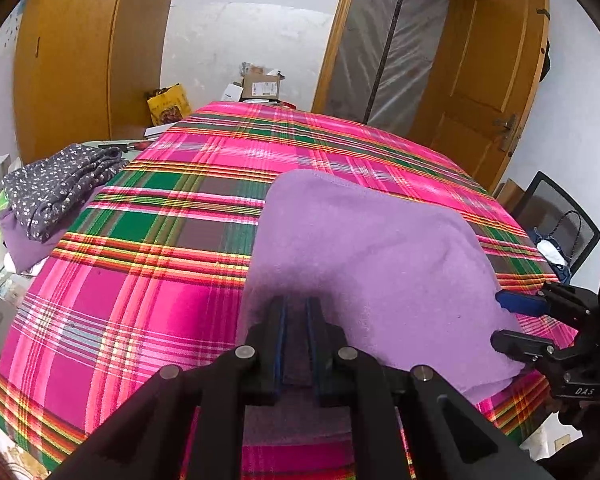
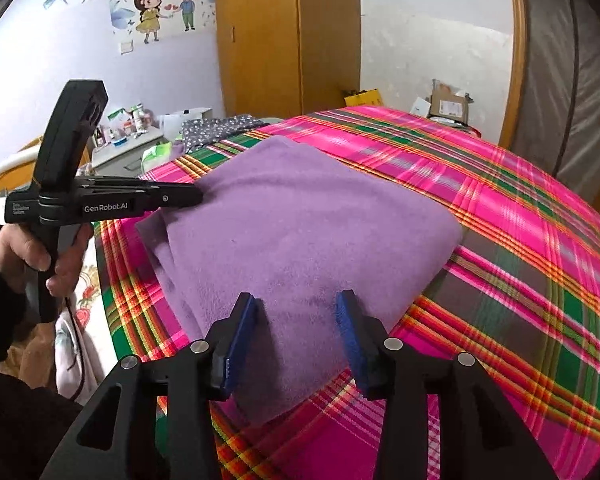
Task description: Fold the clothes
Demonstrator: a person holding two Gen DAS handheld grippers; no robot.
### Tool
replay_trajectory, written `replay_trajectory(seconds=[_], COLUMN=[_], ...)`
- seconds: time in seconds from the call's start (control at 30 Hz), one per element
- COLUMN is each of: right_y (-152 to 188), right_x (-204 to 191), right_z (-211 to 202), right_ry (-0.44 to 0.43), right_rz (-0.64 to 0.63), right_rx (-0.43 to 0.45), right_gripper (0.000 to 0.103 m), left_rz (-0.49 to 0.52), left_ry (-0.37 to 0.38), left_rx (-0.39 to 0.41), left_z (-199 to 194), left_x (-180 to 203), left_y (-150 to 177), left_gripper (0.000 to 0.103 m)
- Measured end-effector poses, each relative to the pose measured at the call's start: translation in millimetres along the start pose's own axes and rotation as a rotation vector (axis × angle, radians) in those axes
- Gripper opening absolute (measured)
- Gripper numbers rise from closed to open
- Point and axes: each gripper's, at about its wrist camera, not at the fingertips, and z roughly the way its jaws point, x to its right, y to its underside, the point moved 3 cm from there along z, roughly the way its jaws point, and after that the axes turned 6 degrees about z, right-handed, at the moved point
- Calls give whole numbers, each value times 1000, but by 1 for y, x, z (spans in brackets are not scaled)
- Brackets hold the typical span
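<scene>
We see the purple fleece cloth [image 2: 300,232] lying folded into a thick rectangle on the near part of the bed, on top of the pink plaid bedspread [image 1: 148,280]. Its layered edges show along its left side in the right wrist view.

Our left gripper [image 1: 296,340] pinches the near left edge of the cloth: purple fabric sits between its nearly closed blue pads. Our right gripper [image 2: 296,336] stands spread over the near right corner of the cloth, fabric lying between the blue pads [image 2: 240,340] without being pressed. A hand [image 2: 36,252] in a dark sleeve grips the handle of the left tool.

At the far left edge of the bed lies a grey dotted garment [image 1: 56,188] on another purple piece. Beyond the far end of the bed stand a cardboard box [image 1: 260,86] and a yellow bag [image 1: 168,104], with a wooden wardrobe [image 1: 88,48] at the left and an open wooden door [image 1: 488,76] at the right.
</scene>
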Motion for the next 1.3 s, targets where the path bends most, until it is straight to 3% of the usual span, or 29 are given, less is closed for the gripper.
replay_trajectory(seconds=[0.23, 0.37, 0.43, 0.5, 0.67, 0.8, 0.87, 1.0, 1.07, 1.3], right_y=[-11, -34, -43, -51, -64, -65, -65, -63, -60, -46], right_x=[8, 25, 36, 50, 65, 71, 75, 79, 85, 104], right_z=[-10, -20, -14, -3, 23, 41, 43, 26, 18, 16], right_ry=[-7, 82, 112, 131, 120, 110, 106, 90, 74, 4], right_rz=[99, 113, 131, 161, 208, 236, 260, 304, 350, 518], right_rx=[14, 90, 88, 77, 38, 2, -1, 48, 59, 37], right_gripper=[46, 46, 46, 45, 31, 27, 26, 30, 39, 40], left_rz=[-33, 15, 58, 91, 149, 140, 112, 104, 100, 31], left_ry=[-7, -23, -26, -14, 26, 71, 97, 68, 72, 123], left_rx=[-32, -11, 6, -19, -86, -171, -175, -143, -127, -171], left_z=[-1, -5, -2, 12, 46, 75, 79, 65, 61, 76], left_x=[0, 5, 8, 9, 12, 2, -4, -11, -14, -25], left_y=[-5, -31, -46, -60, -87, -92, -91, -90, -90, -90], left_gripper=[10, 12, 13, 15, 15, 18, 18, 18, 18, 19])
